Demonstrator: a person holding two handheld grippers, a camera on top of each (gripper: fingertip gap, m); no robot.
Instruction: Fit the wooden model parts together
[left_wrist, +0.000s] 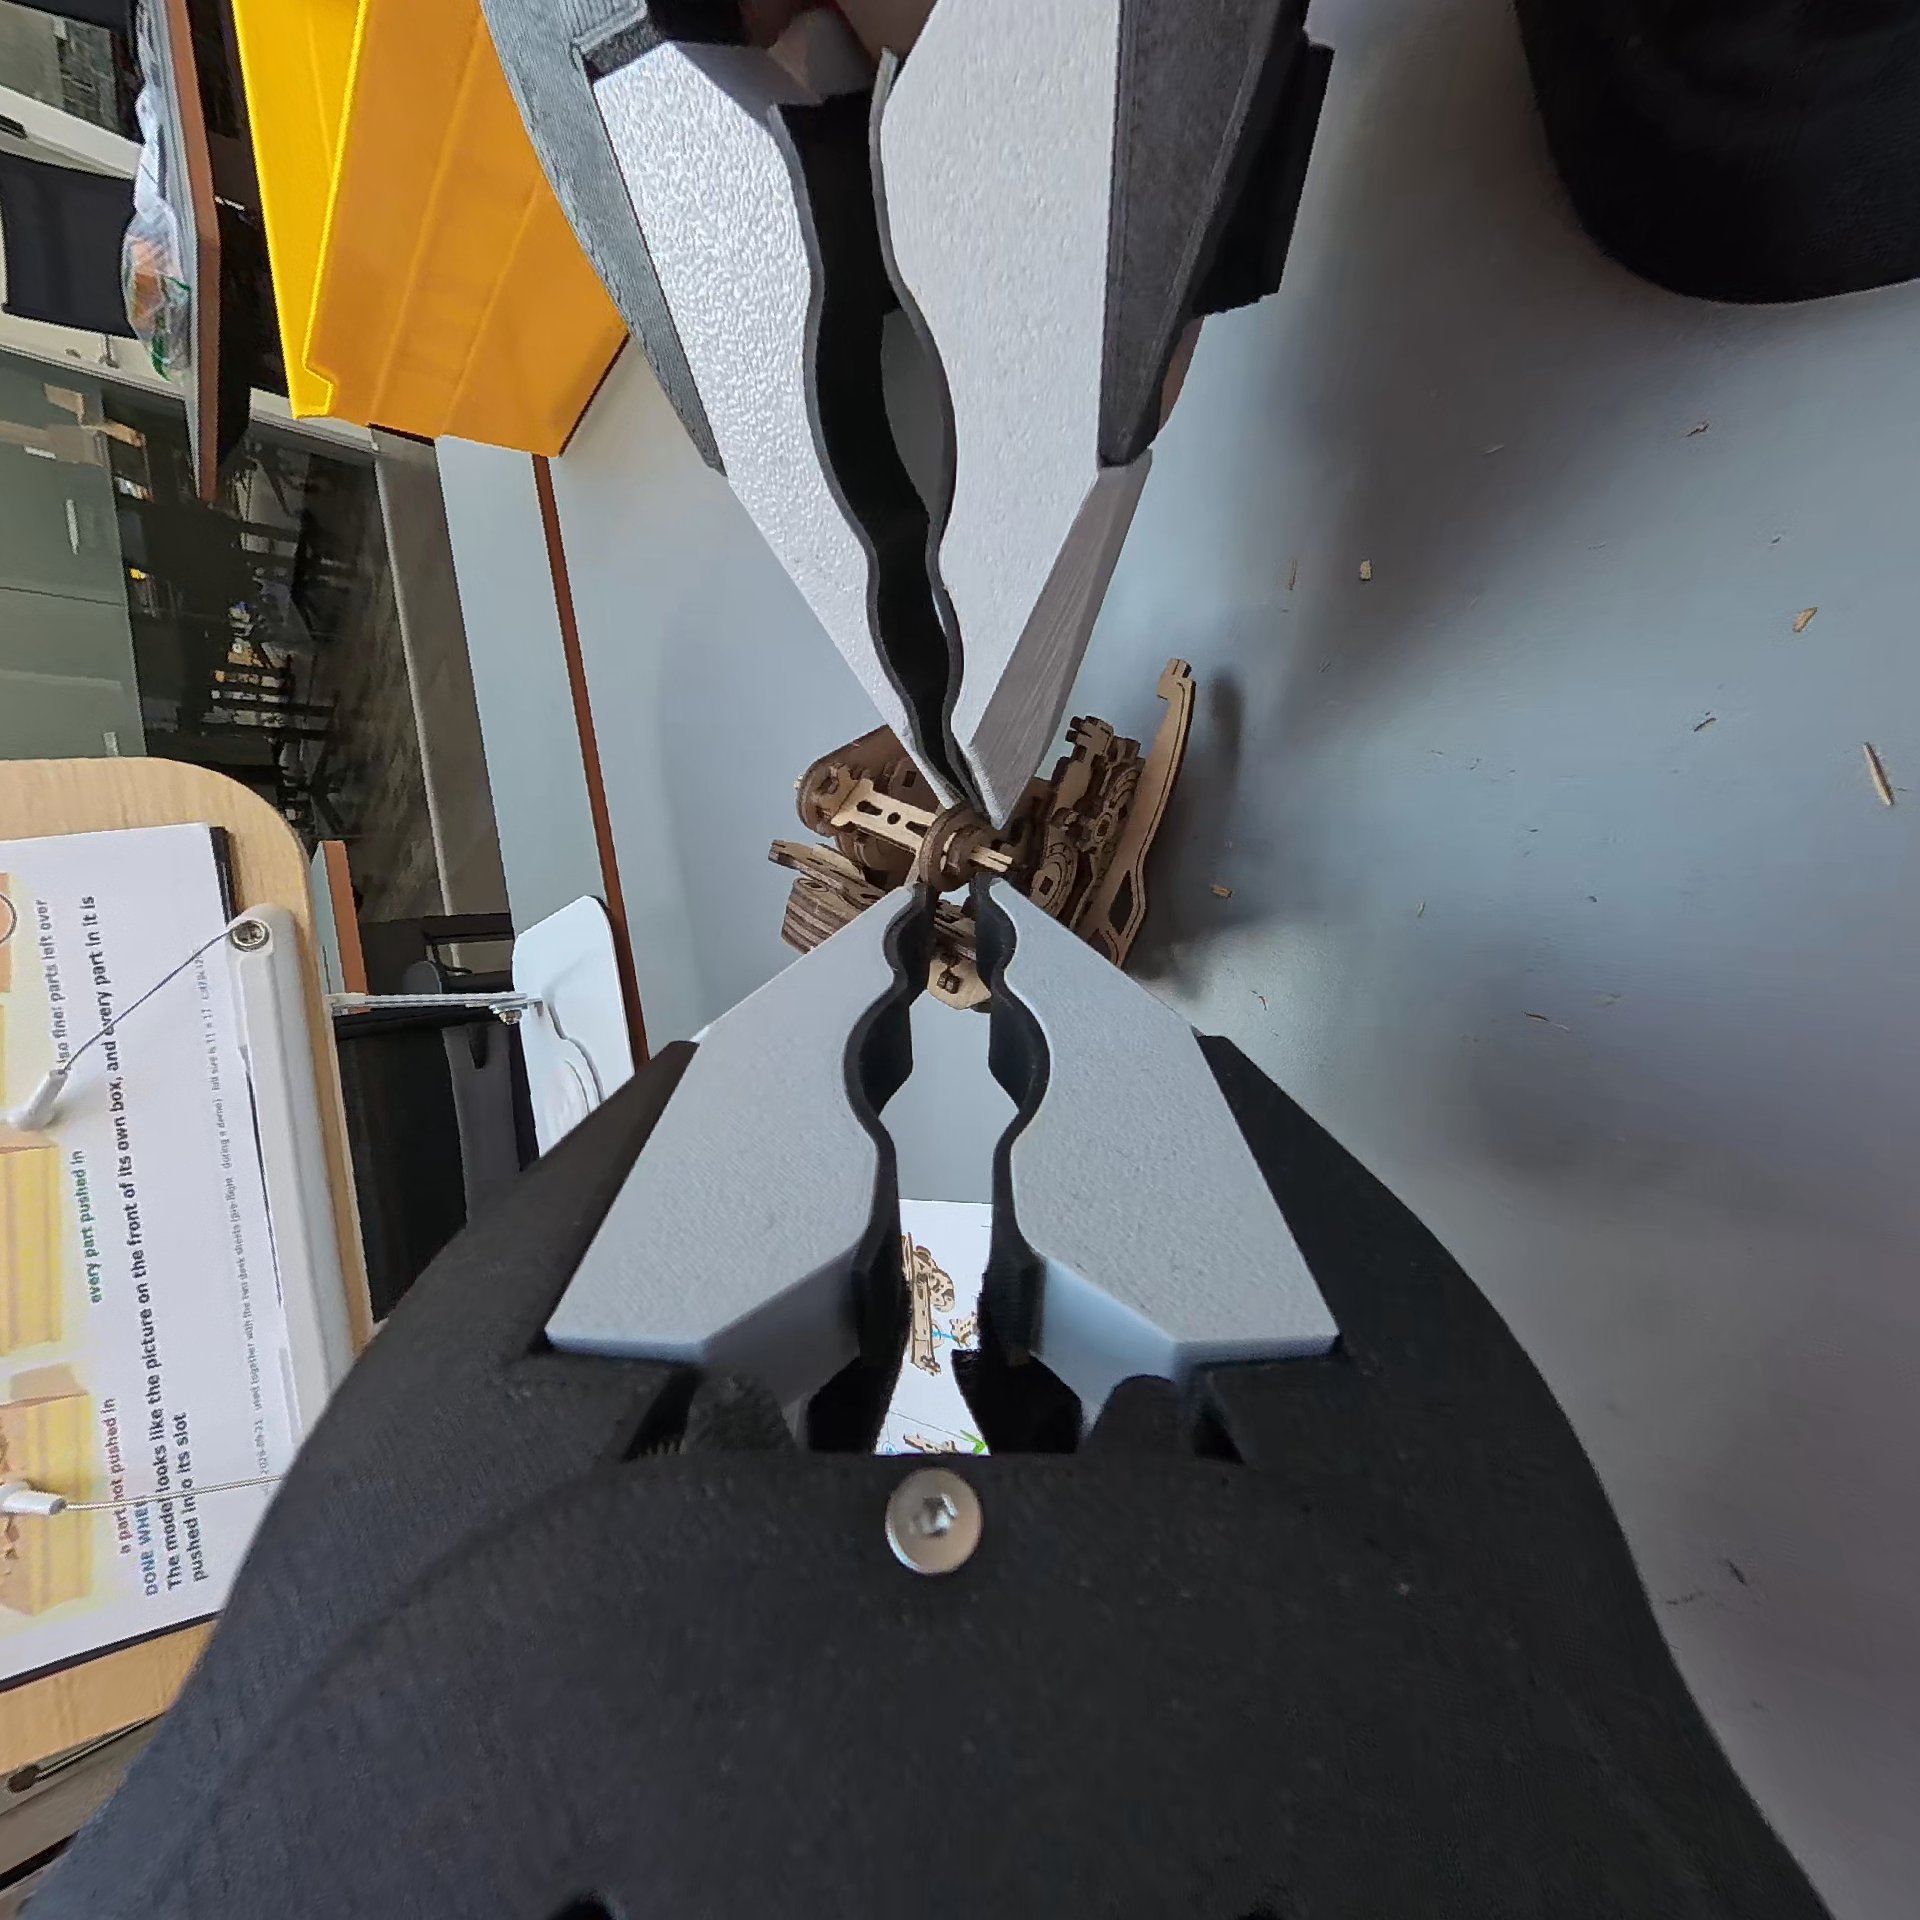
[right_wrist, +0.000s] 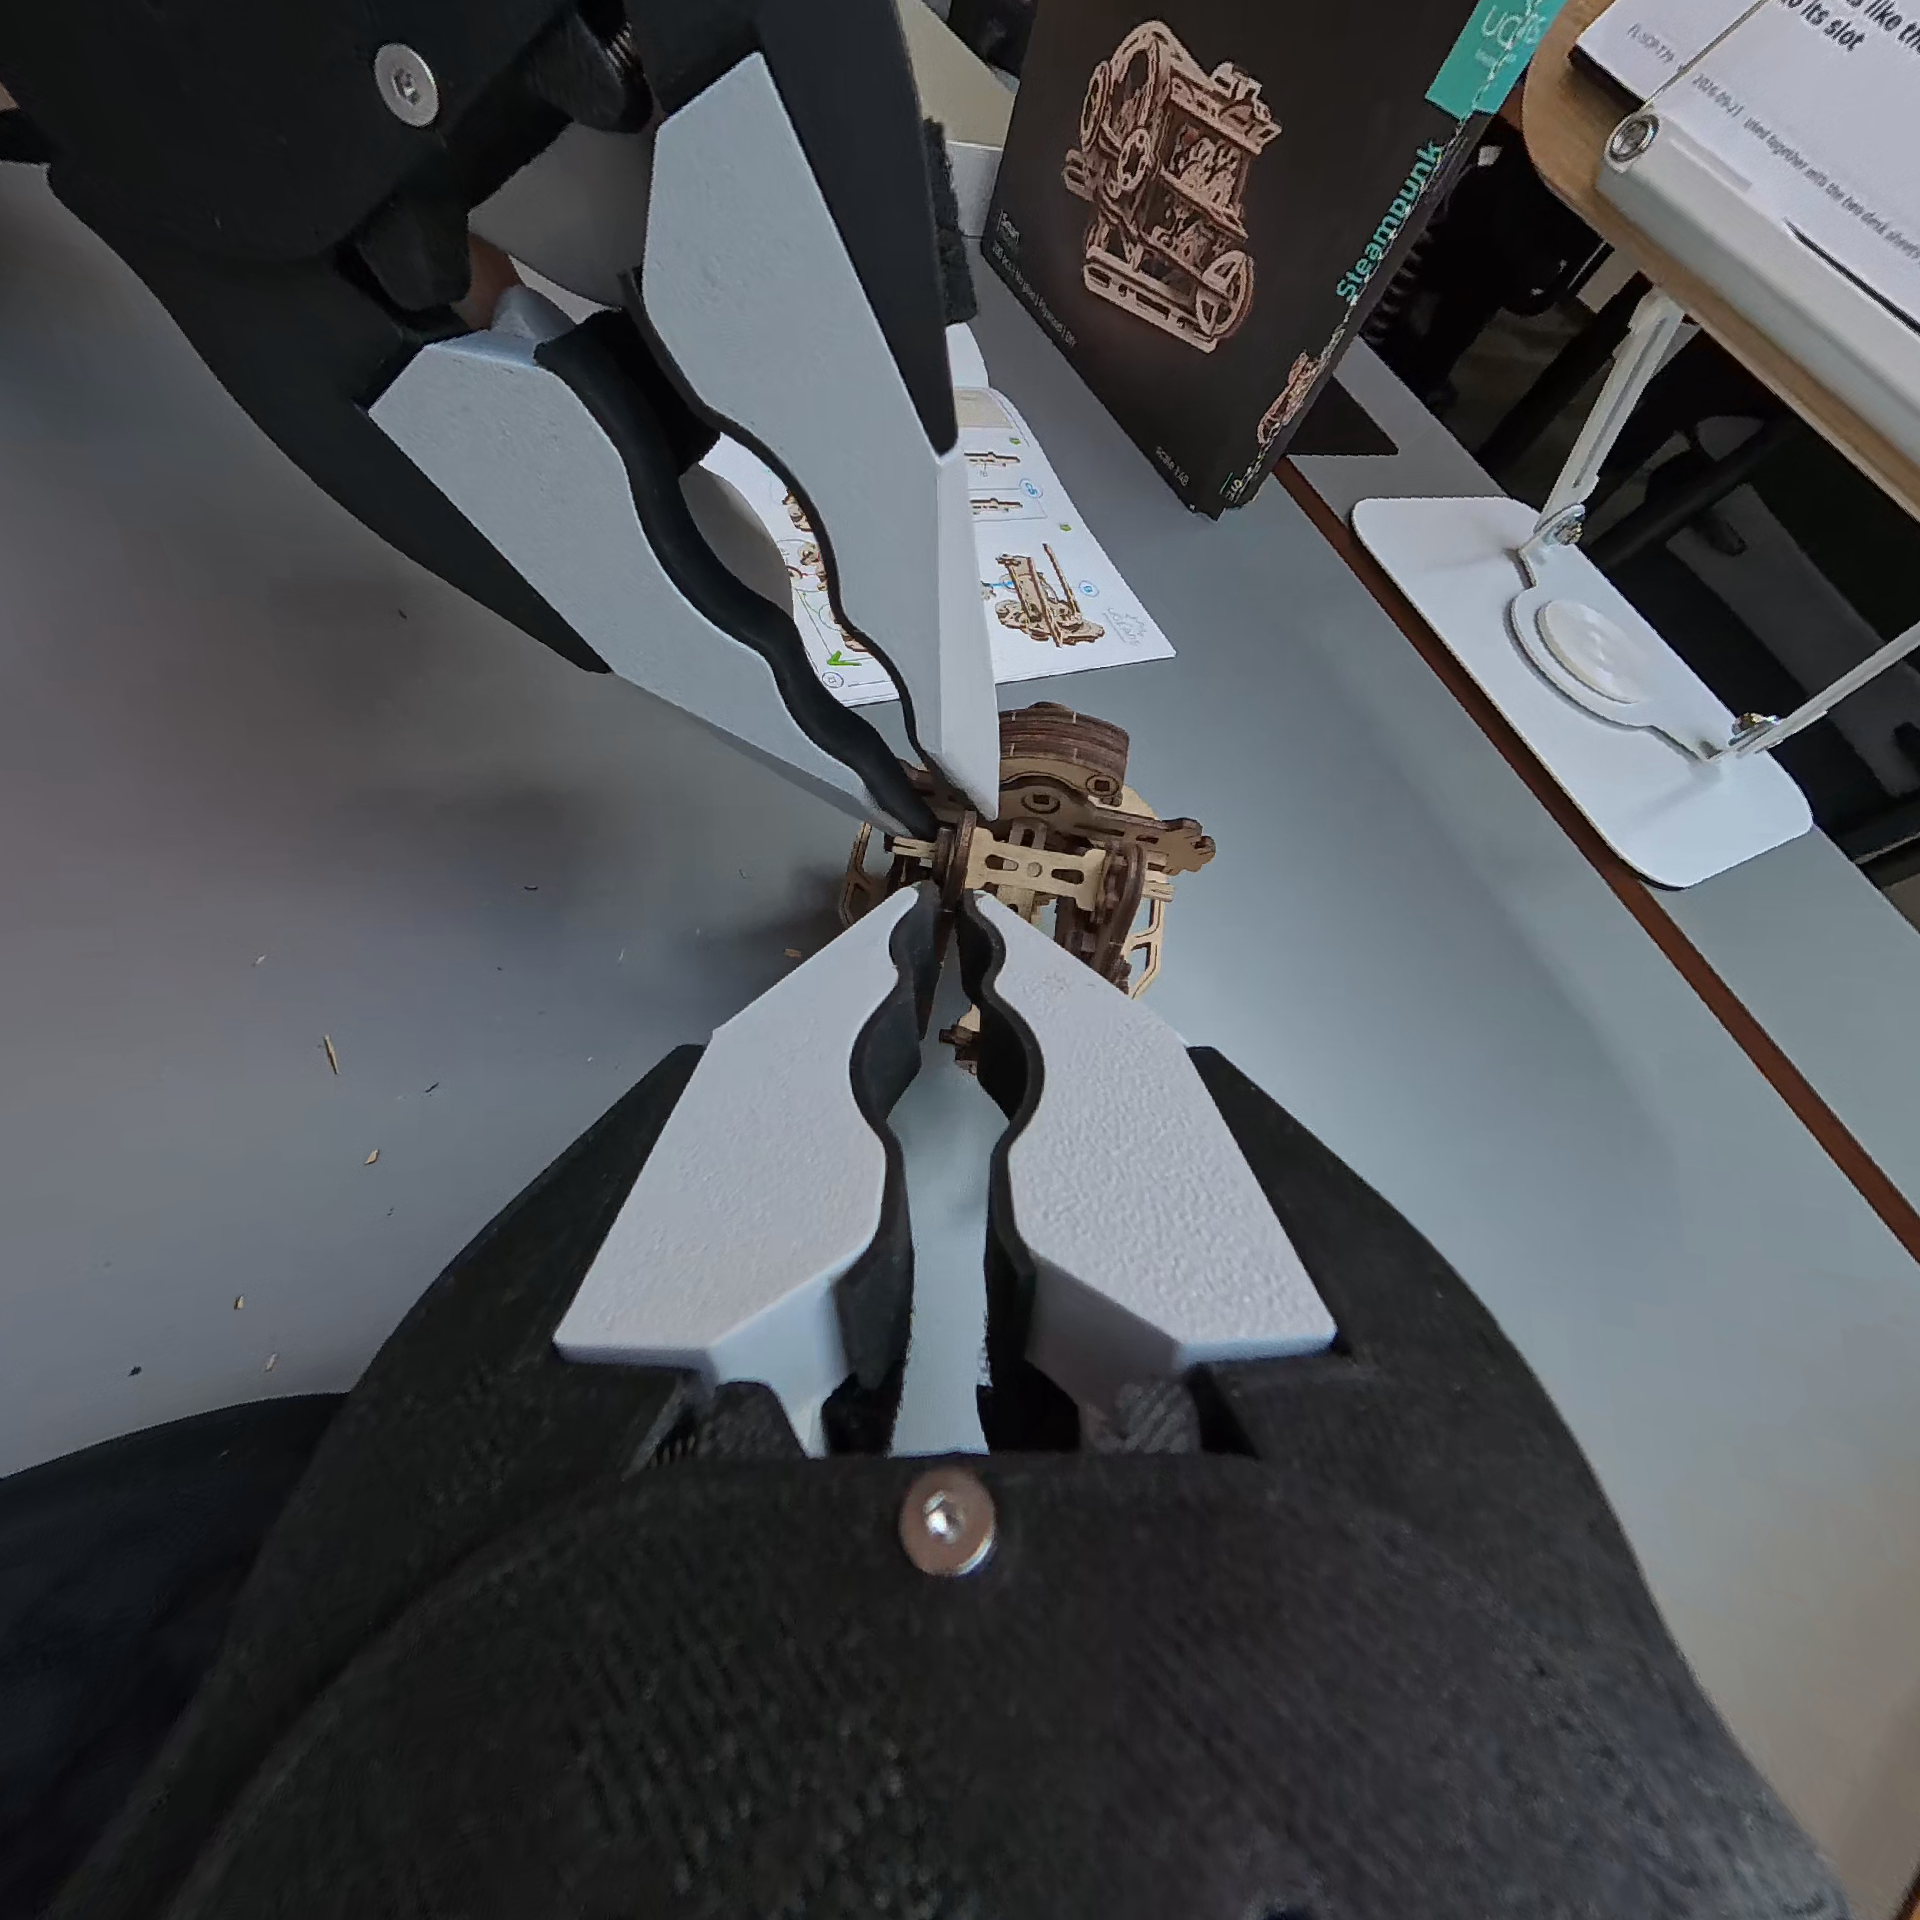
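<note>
The half-built wooden model (left_wrist: 1101, 831) stands on the grey table (left_wrist: 1507, 1039); it also shows in the right wrist view (right_wrist: 1081, 862). A small round wooden wheel (left_wrist: 951, 844) sits on an axle sticking out of the model's side, also seen in the right wrist view (right_wrist: 958, 847). My left gripper (left_wrist: 953, 896) is closed narrowly on this wheel from one side. My right gripper (right_wrist: 945, 906) pinches the same wheel from the opposite side. Each gripper shows in the other's view, the right one (left_wrist: 971, 805) and the left one (right_wrist: 940, 816), tip to tip.
A yellow bin (left_wrist: 436, 208) stands beyond the model. The model's dark box (right_wrist: 1226, 229) stands upright, with a folded instruction leaflet (right_wrist: 1049, 582) in front of it. A white stand base (right_wrist: 1579, 665) sits at the table edge, holding a printed sheet (left_wrist: 135, 1195). Wood splinters (left_wrist: 1875, 774) are scattered about. The grippers are tip to tip, or close to it.
</note>
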